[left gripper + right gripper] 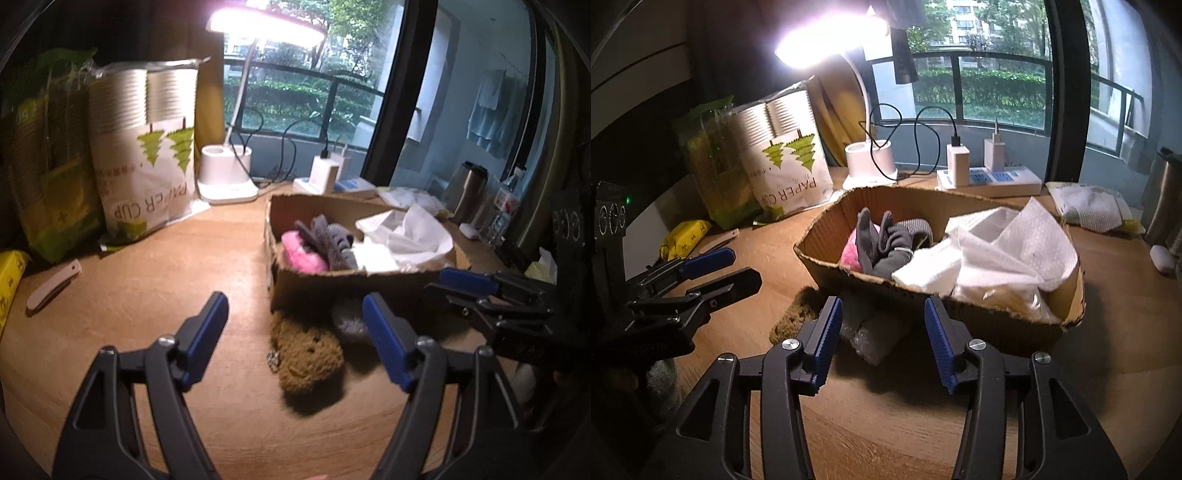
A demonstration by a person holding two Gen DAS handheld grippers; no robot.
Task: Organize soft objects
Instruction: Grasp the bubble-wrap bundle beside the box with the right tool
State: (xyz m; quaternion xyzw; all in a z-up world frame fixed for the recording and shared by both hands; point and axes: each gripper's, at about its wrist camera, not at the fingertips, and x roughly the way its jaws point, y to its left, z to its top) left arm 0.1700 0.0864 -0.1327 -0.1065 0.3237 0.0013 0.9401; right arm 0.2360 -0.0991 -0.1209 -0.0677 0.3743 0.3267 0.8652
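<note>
Wooden desk (pixel 147 295), lamp lit at far edge. Left gripper (pixel 295 317): fingers spread wide, nothing between the blue pads (pixel 210 325), hovering above the desk just left of the brown plush toy (pixel 306 354). Right gripper (pixel 882 325): fingers likewise spread, empty, pointed at a grey soft item in clear wrap (pixel 875 336) lying on the desk against the near wall of the cardboard box (pixel 827 236). Brown plush toy on the desk, near-left corner of the box, touching or just beside its wall; small metal chain at its left side. Grey item just right of the plush, partly in the box's shadow, partly hidden behind the left gripper's right finger in the left wrist view. Inside box, left end: pink fluffy piece (pixel 303 251) with grey knitted gloves (pixel 328 236) on top; right end filled with white foam wrap and paper (pixel 1008 243). Obstructions: near box wall stands between both grippers and the box interior; each gripper visible at the edge of the other's view, close beside one another. Surroundings: paper cup bag (pixel 147 155) and green package (pixel 48 155) far left; white lamp base (pixel 227 173); power strip with chargers (pixel 990 173); steel flask (pixel 469 192) far right; white folding knife (pixel 51 284) and yellow packet (pixel 683 236) at left.
</note>
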